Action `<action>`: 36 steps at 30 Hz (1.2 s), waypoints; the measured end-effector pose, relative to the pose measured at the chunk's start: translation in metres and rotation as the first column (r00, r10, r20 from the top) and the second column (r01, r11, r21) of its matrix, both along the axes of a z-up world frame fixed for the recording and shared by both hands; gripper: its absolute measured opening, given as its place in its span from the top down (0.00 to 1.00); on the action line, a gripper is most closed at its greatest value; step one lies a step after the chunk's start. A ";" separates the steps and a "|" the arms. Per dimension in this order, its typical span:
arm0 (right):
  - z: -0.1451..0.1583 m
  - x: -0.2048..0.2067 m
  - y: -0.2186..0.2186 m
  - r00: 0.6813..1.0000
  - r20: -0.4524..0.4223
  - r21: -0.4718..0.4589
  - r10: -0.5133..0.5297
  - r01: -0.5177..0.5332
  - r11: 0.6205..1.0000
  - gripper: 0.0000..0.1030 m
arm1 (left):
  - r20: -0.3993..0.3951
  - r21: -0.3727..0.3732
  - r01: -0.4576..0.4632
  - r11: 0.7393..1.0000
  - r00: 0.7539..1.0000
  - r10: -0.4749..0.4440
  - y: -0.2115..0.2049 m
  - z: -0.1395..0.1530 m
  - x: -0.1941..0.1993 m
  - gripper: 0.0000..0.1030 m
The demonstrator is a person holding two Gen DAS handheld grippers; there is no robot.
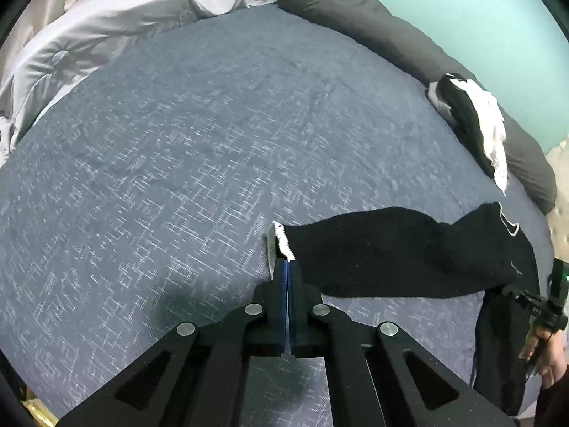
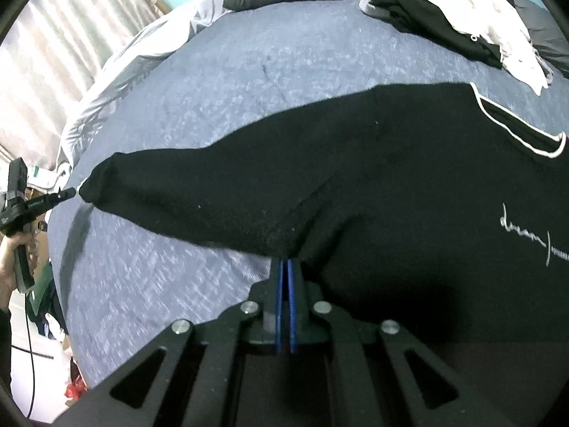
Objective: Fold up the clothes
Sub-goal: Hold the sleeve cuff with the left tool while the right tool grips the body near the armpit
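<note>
A black sweatshirt with white script and white neck trim lies on the blue-grey bed sheet. One sleeve stretches out across the sheet. My left gripper is shut on the sleeve's cuff, where white fleece lining shows. The right wrist view shows that same gripper at the sleeve's far left end, held by a hand. My right gripper is shut on the sweatshirt's edge where sleeve meets body. It appears at the far right as the right gripper, also in a hand.
A pile of black and white clothes sits at the far side by a dark grey pillow. A light grey duvet is bunched along the left edge. Curtains hang beyond it. Clutter lies on the floor.
</note>
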State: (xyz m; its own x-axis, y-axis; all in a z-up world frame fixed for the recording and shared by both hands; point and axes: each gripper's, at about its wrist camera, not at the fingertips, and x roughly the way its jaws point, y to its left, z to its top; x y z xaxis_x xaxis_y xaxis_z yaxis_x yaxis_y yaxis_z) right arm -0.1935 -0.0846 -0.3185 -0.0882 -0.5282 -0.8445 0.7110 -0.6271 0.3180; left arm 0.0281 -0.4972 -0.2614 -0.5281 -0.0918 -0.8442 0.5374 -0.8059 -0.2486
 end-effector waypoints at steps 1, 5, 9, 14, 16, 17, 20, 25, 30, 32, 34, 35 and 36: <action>-0.001 -0.001 0.002 1.000 0.005 0.001 -0.001 0.001 1.000 0.98 | -0.013 0.007 -0.005 1.000 1.000 0.005 -0.001 0.000 -0.002 1.00; -0.009 -0.001 0.005 0.999 0.031 -0.009 -0.006 0.006 1.000 0.98 | -0.069 0.040 -0.027 0.999 0.997 0.030 -0.008 0.002 -0.013 0.93; -0.011 -0.002 0.006 0.999 0.044 -0.021 -0.011 0.012 1.000 0.98 | -0.056 0.072 -0.027 0.997 0.998 0.031 -0.013 -0.008 -0.026 0.62; -0.013 -0.003 0.005 0.999 0.052 -0.025 -0.011 0.012 1.000 0.98 | -0.029 0.124 -0.053 0.991 0.998 0.057 -0.022 -0.031 -0.036 0.63; -0.013 -0.003 0.005 0.999 0.053 -0.026 -0.011 0.012 1.000 0.98 | -0.028 0.146 -0.059 0.988 0.998 0.064 -0.024 -0.037 -0.036 0.74; -0.013 -0.003 0.005 0.999 0.052 -0.025 -0.009 0.011 1.000 0.98 | -0.032 0.151 -0.060 0.987 0.997 0.066 -0.024 -0.038 -0.036 0.82; -0.013 -0.004 0.004 0.999 0.051 -0.025 -0.007 0.009 1.000 0.98 | -0.044 0.155 -0.057 0.986 0.997 0.064 -0.026 -0.038 -0.037 1.00; -0.014 -0.004 0.003 0.998 0.054 -0.027 -0.011 0.012 1.000 0.98 | -0.047 0.108 -0.058 0.992 0.997 0.063 -0.026 -0.028 -0.033 1.00; -0.015 -0.004 0.003 0.998 0.057 -0.030 -0.016 0.017 0.999 0.98 | -0.027 0.097 -0.118 0.988 0.992 0.122 -0.038 -0.028 -0.028 0.92; -0.015 -0.004 0.003 0.998 0.059 -0.031 -0.018 0.020 0.999 0.98 | -0.005 0.117 -0.106 0.987 0.994 0.107 -0.039 -0.036 -0.031 0.67; -0.015 -0.004 0.003 0.998 0.060 -0.030 -0.018 0.020 0.999 0.98 | -0.012 0.116 -0.099 0.988 0.995 0.101 -0.037 -0.041 -0.033 0.47; -0.015 -0.004 0.003 0.998 0.060 -0.029 -0.018 0.020 0.999 0.98 | -0.017 0.114 -0.095 0.989 0.995 0.098 -0.036 -0.043 -0.034 0.47; -0.015 -0.004 0.003 0.998 0.060 -0.029 -0.018 0.019 0.999 0.98 | -0.021 0.112 -0.092 0.989 0.995 0.095 -0.035 -0.045 -0.035 0.46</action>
State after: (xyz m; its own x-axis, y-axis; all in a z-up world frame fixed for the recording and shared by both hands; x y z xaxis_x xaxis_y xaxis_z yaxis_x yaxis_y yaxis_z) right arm -0.1976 -0.0815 -0.3333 -0.0477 -0.5516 -0.8327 0.6785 -0.6297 0.3783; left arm -0.0068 -0.5324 -0.3064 -0.5438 -0.0481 -0.8378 0.6011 -0.7190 -0.3489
